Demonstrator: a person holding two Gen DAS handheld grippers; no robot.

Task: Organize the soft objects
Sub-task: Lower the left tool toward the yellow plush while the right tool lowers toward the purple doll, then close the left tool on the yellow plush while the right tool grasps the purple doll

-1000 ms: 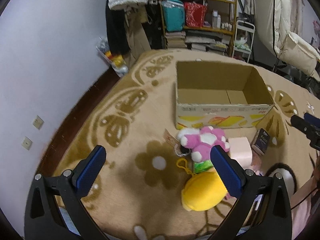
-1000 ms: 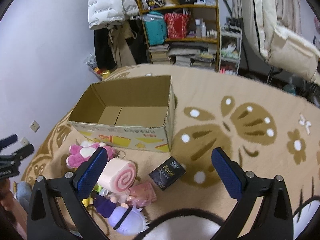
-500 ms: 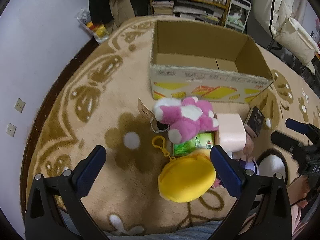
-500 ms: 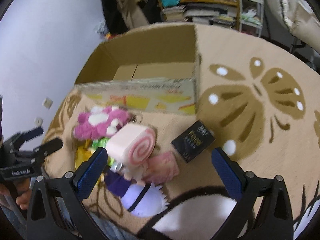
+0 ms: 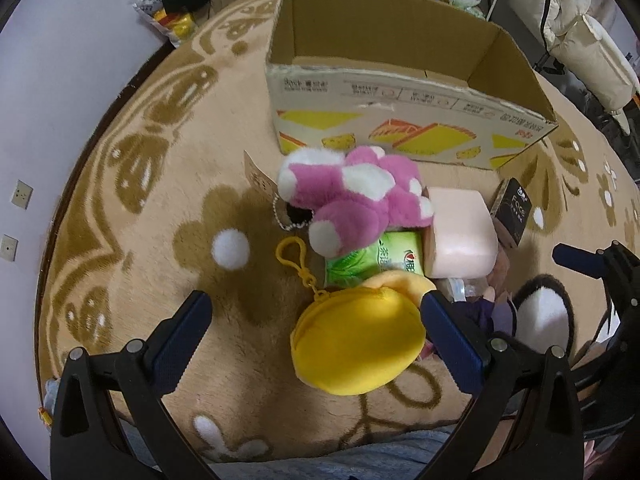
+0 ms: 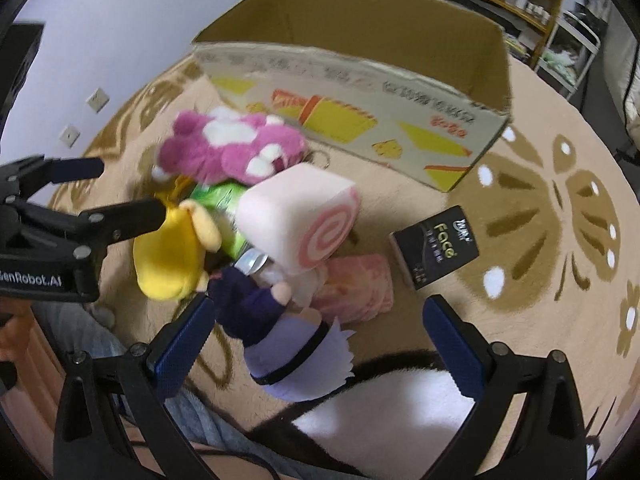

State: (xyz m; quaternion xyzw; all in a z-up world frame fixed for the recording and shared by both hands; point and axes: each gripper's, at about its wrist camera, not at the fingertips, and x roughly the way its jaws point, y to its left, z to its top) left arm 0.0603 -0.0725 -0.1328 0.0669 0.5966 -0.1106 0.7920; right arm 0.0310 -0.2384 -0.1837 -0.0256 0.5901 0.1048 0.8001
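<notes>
**Both grippers hanging wide open**

Left gripper is sitting low with its fingers spread wide, nothing pinched between them. Right gripper is doing the same, jaws fully apart, and it's pointing forward and down beside the left one.

The black box reads "Face" in pale green letters, with smaller print too fine to read. The left gripper body carries white lettering "enRobot.AI", cut off at the frame edge. The green packet and the carton bear Chinese print, not legible.
</notes>
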